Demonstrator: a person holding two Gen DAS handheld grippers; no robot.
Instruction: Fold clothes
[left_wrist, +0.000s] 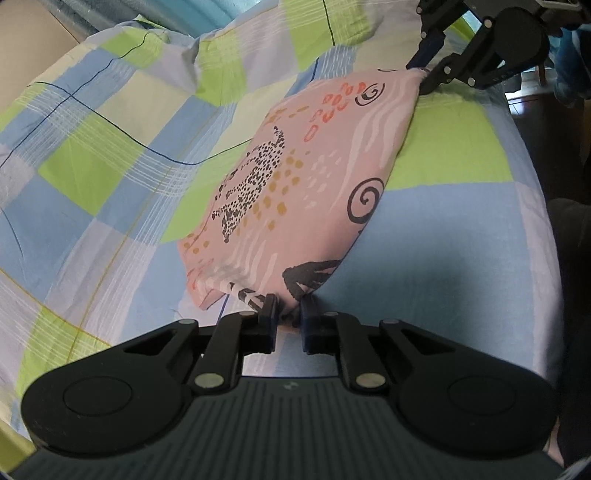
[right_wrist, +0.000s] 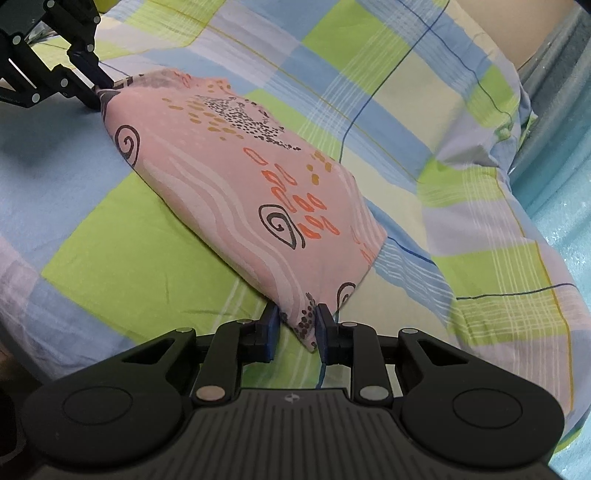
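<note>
Gripping opposite corners of the pink patterned garment (left_wrist: 295, 177) with left gripper (left_wrist: 289, 312) and right gripper (right_wrist: 297, 321), both clamping fabric, stretching it over the checkered bedsheet (left_wrist: 92, 155).

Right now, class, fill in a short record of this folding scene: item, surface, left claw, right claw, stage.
item: pink patterned cloth, folded into layers
surface: checked bedsheet in blue, green and cream
left claw: shut on one near corner of the cloth
right claw: shut on the other near corner
stage: cloth's near edge held at both corners, far part resting on the sheet
</note>
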